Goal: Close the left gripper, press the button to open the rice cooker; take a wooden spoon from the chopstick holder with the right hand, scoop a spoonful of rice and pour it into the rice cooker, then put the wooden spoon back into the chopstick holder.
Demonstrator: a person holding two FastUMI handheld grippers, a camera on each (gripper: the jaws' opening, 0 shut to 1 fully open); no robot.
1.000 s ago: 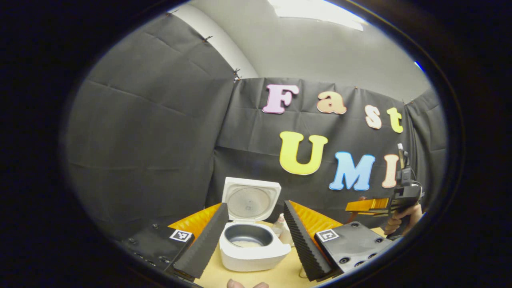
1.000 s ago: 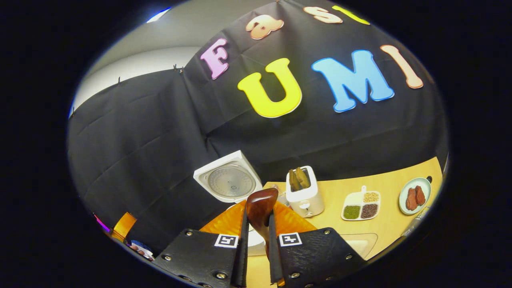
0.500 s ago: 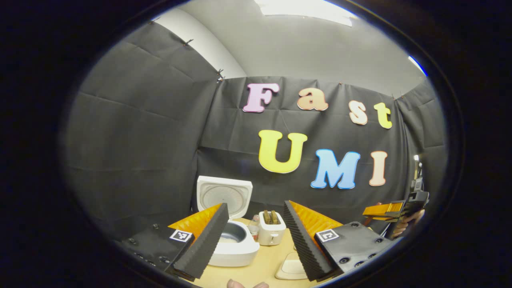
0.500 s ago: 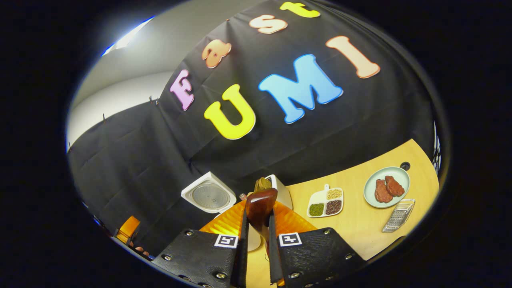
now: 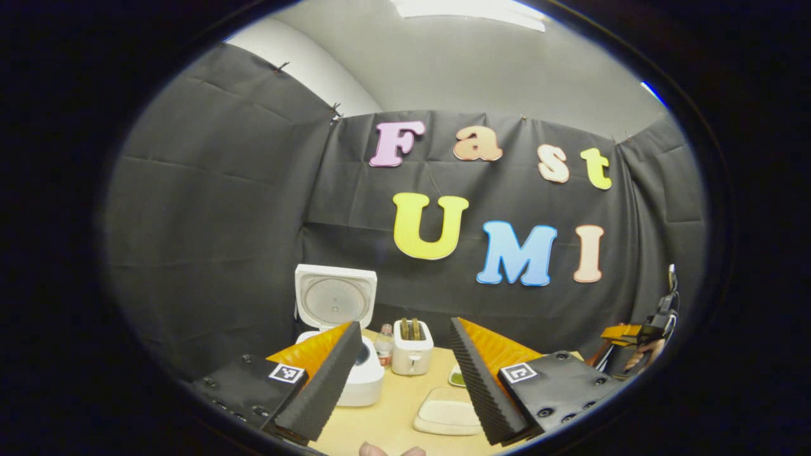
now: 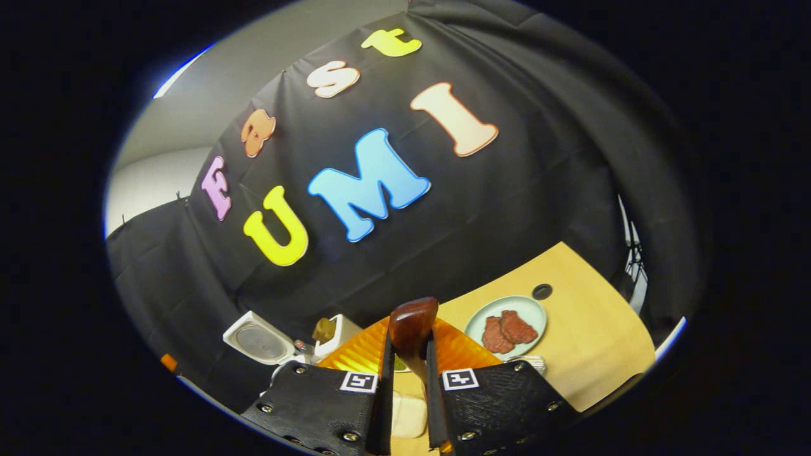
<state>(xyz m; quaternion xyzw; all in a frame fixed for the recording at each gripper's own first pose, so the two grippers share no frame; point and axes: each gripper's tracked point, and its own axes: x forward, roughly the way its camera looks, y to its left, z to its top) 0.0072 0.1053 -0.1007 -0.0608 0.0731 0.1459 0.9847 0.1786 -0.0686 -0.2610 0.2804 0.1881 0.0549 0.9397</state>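
Wooden spoon (image 6: 413, 328) is sitting clamped between the right gripper (image 6: 408, 373)'s two fingers, bowl end poking up past the tips, above the table (image 6: 595, 342). Left gripper (image 5: 398, 373) is hanging with its jaws spread wide, nothing between them. Rice cooker (image 5: 355, 373) is standing at the table's left with its lid (image 5: 334, 296) up. Toaster (image 5: 412, 347) is standing just beside it. Plate of meat (image 6: 504, 324) is lying near the spoon.
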